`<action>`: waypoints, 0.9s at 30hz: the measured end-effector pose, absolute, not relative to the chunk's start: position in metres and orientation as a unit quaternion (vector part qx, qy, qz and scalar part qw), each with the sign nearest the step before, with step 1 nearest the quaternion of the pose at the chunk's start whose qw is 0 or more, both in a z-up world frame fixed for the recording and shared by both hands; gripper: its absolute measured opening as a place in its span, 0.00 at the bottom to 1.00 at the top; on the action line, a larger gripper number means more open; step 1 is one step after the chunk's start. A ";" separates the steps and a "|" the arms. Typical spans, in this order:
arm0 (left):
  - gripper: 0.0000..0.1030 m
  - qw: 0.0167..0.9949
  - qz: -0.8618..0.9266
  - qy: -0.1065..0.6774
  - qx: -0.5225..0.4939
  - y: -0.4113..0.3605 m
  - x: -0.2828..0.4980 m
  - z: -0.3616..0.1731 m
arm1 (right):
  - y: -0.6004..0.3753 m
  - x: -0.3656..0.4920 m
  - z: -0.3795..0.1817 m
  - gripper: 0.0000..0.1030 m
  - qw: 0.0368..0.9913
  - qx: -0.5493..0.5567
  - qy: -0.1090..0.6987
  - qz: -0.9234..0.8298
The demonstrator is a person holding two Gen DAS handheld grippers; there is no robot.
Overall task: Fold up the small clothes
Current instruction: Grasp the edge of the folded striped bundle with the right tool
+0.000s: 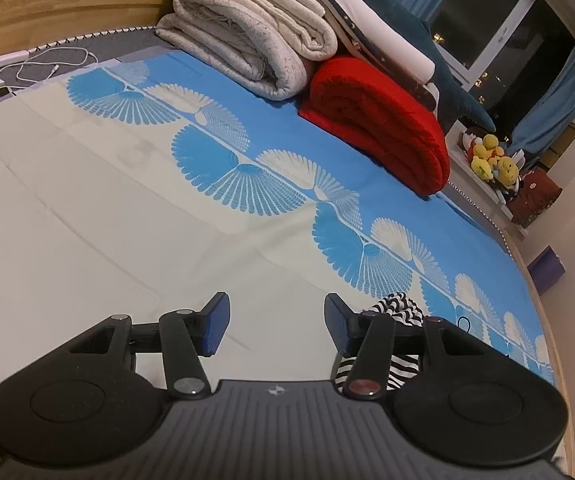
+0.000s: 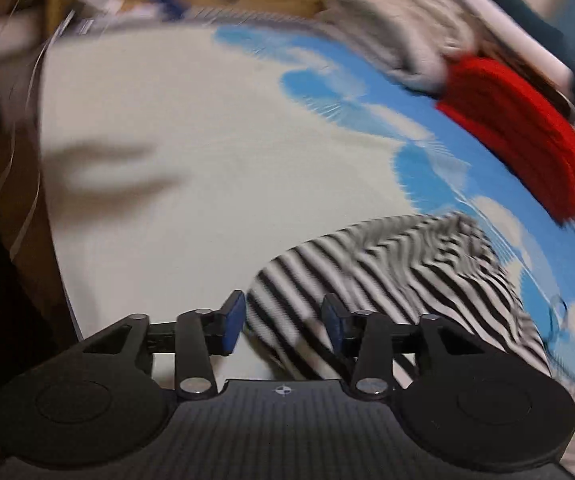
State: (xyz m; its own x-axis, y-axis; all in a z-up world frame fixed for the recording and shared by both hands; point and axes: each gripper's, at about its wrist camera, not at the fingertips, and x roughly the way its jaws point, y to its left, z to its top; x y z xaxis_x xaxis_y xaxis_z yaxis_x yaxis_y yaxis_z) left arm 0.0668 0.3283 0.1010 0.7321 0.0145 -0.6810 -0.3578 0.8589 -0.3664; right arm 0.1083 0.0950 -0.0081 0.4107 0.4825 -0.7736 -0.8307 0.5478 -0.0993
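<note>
Left tool (image 1: 277, 326) open over bed sheet (image 1: 87, 208); right tool (image 2: 283, 322) open, striped garment (image 2: 387, 264) between its fingers, ungripped

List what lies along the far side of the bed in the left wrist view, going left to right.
White charging cable → folded cream quilted blanket → folded red fleece blanket → dark blue plush shark → cluster of yellow plush toys, off the bed's edge.
</note>
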 end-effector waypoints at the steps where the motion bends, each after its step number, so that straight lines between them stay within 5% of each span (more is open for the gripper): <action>1: 0.56 0.898 0.103 0.351 -0.245 0.329 0.067 0.101 | 0.104 0.110 -0.017 0.51 0.790 -0.266 0.368 0.411; 9: 0.56 0.898 0.097 0.356 -0.239 0.326 0.070 0.099 | 0.117 0.130 -0.040 0.49 0.783 -0.284 0.388 0.394; 14: 0.56 0.894 0.096 0.359 -0.249 0.329 0.074 0.096 | 0.114 0.134 -0.042 0.16 0.791 -0.286 0.378 0.386; 27: 0.56 0.896 0.089 0.355 -0.253 0.327 0.079 0.097 | 0.136 0.126 0.021 0.08 0.834 -0.225 0.319 0.391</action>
State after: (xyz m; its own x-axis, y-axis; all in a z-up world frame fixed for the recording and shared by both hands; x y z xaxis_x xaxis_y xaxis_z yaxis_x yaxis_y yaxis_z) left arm 0.0786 0.3266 0.0970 0.7324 -0.0197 -0.6806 -0.3387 0.8566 -0.3893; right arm 0.1257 0.1359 0.0209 0.4908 0.5077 -0.7081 -0.7948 0.5938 -0.1252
